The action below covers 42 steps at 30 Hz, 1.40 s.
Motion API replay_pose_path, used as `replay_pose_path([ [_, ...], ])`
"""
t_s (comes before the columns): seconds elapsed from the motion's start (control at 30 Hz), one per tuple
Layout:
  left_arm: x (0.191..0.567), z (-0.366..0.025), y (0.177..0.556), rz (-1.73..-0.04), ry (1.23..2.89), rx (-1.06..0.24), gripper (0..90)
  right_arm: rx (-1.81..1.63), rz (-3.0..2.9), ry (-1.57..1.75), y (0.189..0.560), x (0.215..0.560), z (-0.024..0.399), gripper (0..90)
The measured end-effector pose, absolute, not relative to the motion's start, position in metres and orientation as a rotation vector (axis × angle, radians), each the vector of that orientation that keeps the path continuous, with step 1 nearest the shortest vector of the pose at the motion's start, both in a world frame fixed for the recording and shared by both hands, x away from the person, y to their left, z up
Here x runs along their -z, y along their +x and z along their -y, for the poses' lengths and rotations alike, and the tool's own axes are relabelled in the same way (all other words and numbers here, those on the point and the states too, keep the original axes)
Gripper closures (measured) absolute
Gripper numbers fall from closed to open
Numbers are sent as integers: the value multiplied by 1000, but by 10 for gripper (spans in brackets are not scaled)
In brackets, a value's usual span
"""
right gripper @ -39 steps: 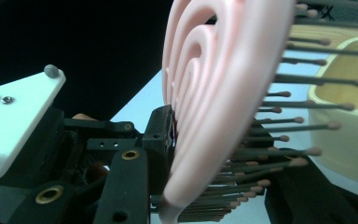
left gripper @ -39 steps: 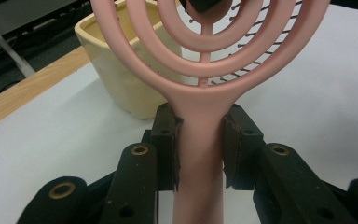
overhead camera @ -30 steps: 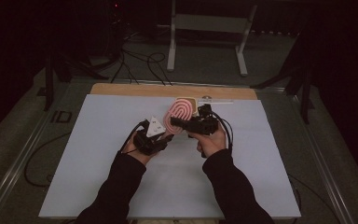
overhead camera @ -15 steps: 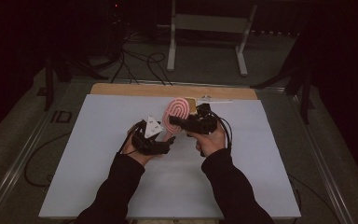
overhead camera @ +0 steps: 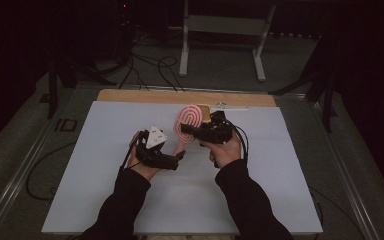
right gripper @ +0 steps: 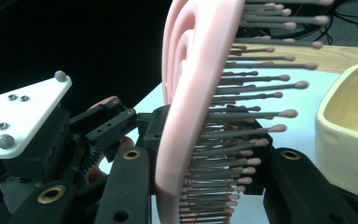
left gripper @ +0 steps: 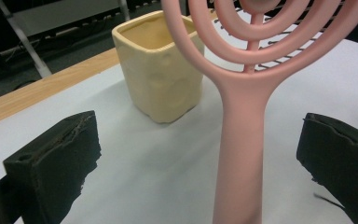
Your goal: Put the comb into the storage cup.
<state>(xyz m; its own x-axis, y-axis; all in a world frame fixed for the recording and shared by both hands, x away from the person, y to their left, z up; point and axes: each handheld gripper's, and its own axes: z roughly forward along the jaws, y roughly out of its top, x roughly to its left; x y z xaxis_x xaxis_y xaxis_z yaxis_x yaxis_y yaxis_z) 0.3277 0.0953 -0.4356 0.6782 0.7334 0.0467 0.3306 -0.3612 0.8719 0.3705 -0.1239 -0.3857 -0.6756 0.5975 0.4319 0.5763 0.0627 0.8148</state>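
One pink hairbrush (overhead camera: 189, 121), one cream cup (left gripper: 159, 70), two grippers, white table (overhead camera: 105, 195)

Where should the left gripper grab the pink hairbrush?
Best on the straight handle of the pink hairbrush, probably pinched from its two sides. It already stands between the left gripper's open jaws. The handle is smooth and narrow, while the ringed head has gaps and bristles, and the right gripper seems to hold that end.

Black sleeves (overhead camera: 122, 200), black claws, grey screwed plate (overhead camera: 155, 136).
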Motion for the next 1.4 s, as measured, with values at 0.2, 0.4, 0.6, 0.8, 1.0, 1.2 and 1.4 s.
replay_pose_path([
  [0.2, 435, -110, 323, -847, 1917, -559, 0, -1727, -2273, 1254, 370, 385, 124, 636],
  [0.4, 439, -130, 317, -886, 1886, -577, 1, -1732, -2266, 1257, 371, 385, 124, 637],
  [0.6, 446, -145, 311, -911, 1864, -580, 1, -1731, -2265, 1262, 371, 385, 124, 637],
  [0.8, 450, -159, 305, -920, 1842, -583, 1, -1725, -2272, 1257, 372, 386, 121, 637],
  [1.0, 455, -180, 294, -949, 1798, -628, 5, -1731, -2270, 1253, 372, 385, 120, 636],
  [1.2, 464, -200, 284, -980, 1792, -627, 3, -1750, -2262, 1255, 374, 385, 121, 637],
  [1.4, 475, -220, 274, -1024, 1760, -626, 4, -1757, -2260, 1265, 376, 385, 121, 636],
])
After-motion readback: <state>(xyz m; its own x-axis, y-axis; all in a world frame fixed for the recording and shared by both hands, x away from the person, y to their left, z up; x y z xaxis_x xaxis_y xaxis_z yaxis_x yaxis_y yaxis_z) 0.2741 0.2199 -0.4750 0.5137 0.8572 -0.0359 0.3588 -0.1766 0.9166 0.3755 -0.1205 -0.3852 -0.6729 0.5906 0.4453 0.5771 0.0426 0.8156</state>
